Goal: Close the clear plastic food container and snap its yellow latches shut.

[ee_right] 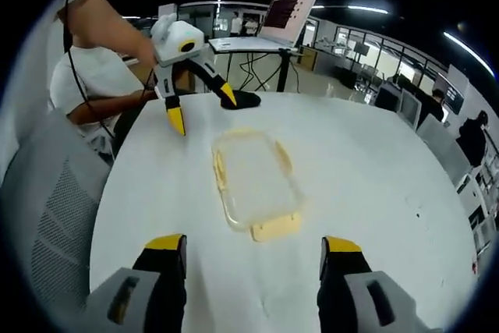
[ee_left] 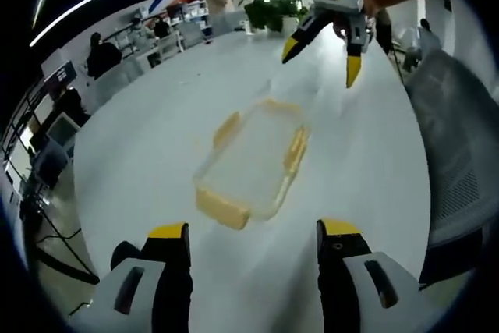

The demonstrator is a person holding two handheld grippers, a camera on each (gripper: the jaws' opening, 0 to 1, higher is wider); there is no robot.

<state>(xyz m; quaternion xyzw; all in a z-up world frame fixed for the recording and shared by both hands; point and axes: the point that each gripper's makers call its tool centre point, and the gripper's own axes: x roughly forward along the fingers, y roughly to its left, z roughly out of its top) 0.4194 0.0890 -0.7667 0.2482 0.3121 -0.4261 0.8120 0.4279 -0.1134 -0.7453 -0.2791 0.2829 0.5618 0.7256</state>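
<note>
- The clear plastic food container (ee_left: 251, 163) lies flat on the white desk (ee_left: 148, 146), lid on, its yellow latches (ee_left: 222, 208) flared outward at the ends and sides.
- The left gripper (ee_left: 253, 241) hovers above one short end of it, fingers spread apart, holding nothing.
- The right gripper (ee_right: 253, 246) hangs over the opposite end, fingers likewise parted and empty.
- A grey mesh chair (ee_right: 54, 216) stands beside the desk.

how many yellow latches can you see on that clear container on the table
4 latches on the container: one on the end nearest the right gripper, one faint on the far end, and one along each long side. All look flipped outward, not snapped.
</note>
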